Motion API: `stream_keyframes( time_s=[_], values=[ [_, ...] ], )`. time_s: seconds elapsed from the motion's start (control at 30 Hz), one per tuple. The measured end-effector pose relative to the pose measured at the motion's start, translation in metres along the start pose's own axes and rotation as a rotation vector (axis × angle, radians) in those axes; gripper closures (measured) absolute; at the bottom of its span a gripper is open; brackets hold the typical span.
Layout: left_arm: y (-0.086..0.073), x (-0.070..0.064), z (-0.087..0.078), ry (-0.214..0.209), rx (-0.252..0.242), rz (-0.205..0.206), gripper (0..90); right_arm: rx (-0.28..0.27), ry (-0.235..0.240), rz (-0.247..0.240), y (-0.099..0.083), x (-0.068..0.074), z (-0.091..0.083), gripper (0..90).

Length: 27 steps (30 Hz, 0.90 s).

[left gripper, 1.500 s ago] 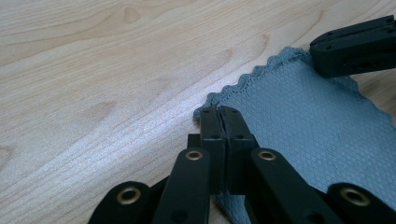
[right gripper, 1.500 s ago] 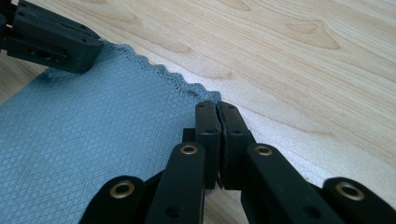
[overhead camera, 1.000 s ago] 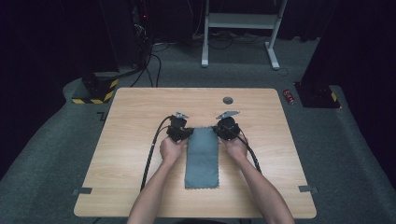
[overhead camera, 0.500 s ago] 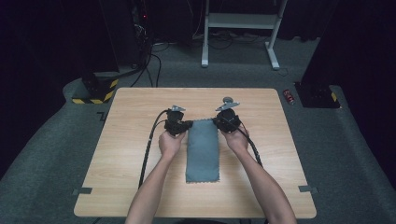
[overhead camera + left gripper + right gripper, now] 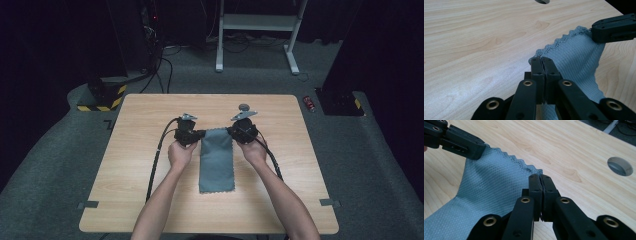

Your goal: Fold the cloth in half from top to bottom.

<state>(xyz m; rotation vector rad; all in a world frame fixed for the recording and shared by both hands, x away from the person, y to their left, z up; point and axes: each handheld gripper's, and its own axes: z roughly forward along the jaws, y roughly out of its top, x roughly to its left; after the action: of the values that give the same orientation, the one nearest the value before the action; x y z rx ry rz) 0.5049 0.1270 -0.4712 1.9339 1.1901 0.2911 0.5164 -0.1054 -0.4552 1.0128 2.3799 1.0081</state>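
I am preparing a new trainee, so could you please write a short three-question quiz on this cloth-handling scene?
1. True or false: the left gripper is shut on a corner of the grey cloth.
2. Which part of the cloth lies flat on the table? A) the far edge B) the near end C) none of it
3. Fill in: the round hole sits near the table's ____ edge.

Key: 1. True; the right gripper pinches the other far corner, jaws closed. 2. B; the far edge is held up between the grippers. 3. Far.

Dark lab: wooden table (image 5: 150, 200), floor cables (image 5: 160, 70), hazard-striped base (image 5: 102, 97).
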Motion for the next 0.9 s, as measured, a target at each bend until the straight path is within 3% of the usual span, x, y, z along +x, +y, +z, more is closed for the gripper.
stream_keyframes(
  time_s=[0.5,0.7,0.9],
  values=[
    [-0.014,-0.003,0.005,-0.015,0.028,0.017,88.5,0.021,0.037,0.001,-0.017,0.005,0.000,88.3],
    [-0.018,-0.005,0.001,-0.035,0.018,0.004,88.5,0.013,0.048,-0.003,-0.022,0.006,-0.002,88.3],
    [-0.025,-0.010,-0.005,-0.048,0.021,0.035,88.5,0.008,0.073,0.003,-0.032,0.009,-0.006,88.3]
  ],
)
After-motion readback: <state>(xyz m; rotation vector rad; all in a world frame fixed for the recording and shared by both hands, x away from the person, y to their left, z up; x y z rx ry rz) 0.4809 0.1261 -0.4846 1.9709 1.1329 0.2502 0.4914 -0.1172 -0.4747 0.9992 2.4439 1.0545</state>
